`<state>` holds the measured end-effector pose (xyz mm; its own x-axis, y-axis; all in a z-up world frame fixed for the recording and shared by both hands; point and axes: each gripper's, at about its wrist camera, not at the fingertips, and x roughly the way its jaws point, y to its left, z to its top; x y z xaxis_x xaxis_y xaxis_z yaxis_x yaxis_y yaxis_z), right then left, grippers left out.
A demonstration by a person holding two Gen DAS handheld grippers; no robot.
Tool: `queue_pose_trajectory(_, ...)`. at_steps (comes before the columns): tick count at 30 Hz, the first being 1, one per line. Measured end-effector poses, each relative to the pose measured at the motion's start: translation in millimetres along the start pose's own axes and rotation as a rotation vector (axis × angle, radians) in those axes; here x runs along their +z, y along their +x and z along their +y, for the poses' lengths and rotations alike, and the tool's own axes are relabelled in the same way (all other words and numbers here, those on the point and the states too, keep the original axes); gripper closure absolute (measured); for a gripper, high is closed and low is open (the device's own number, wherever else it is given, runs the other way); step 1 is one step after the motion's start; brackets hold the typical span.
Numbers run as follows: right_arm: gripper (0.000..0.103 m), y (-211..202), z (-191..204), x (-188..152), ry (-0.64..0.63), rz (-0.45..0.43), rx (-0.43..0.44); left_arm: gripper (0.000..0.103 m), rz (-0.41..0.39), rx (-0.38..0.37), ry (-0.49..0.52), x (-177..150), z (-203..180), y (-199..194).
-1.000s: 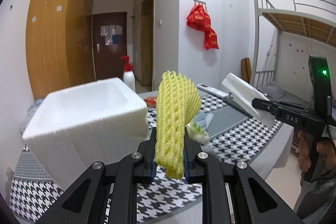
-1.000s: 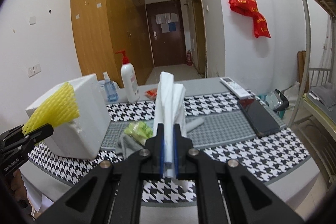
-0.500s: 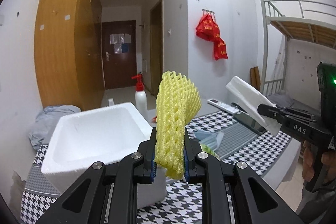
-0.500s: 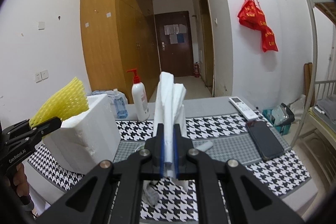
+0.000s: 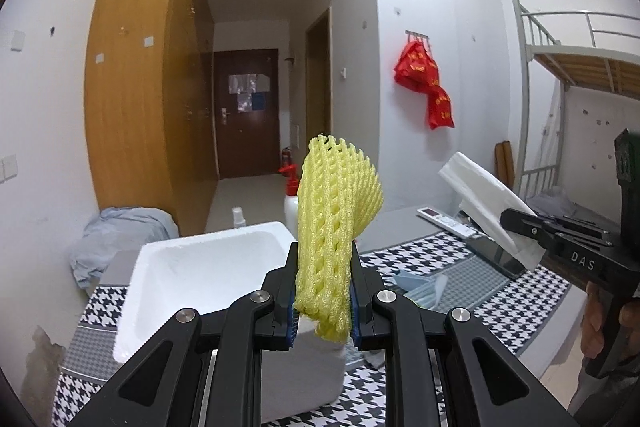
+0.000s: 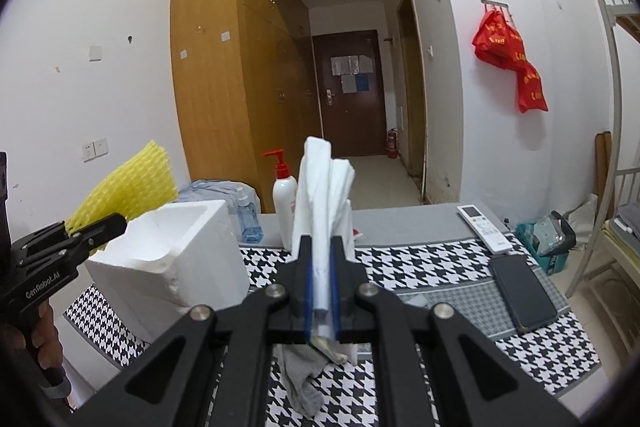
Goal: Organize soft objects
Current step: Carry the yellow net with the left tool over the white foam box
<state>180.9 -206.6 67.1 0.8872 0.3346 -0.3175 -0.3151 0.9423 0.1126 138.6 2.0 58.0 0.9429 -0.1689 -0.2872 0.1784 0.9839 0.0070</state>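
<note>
Before you, the checkered surface [image 6: 448,267] carries a white foam box [image 5: 208,267], open side up. Your left gripper [image 5: 323,301] has its fingers clamped on a yellow foam net [image 5: 334,215] above the box. Your right gripper [image 6: 322,291] pinches a folded white cloth [image 6: 324,195], upright, beside the box.

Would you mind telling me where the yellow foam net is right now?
The yellow foam net is clamped upright in the left tool, raised above the near right corner of the white foam box.
</note>
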Motion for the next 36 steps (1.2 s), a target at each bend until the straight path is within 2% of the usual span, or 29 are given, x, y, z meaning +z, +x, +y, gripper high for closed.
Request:
queue_pose_trajectory(21, 0.093, 26, 40, 16, -0.067, -0.003, 0.124, 0.083, -0.014, 0.134, -0.035, 6, 39, -5)
queue_pose_trajectory(36, 0.093, 43, 64, 21, -0.100, 0.007, 0.197, 0.083, 0.019, 0.156, -0.056, 6, 55, 3)
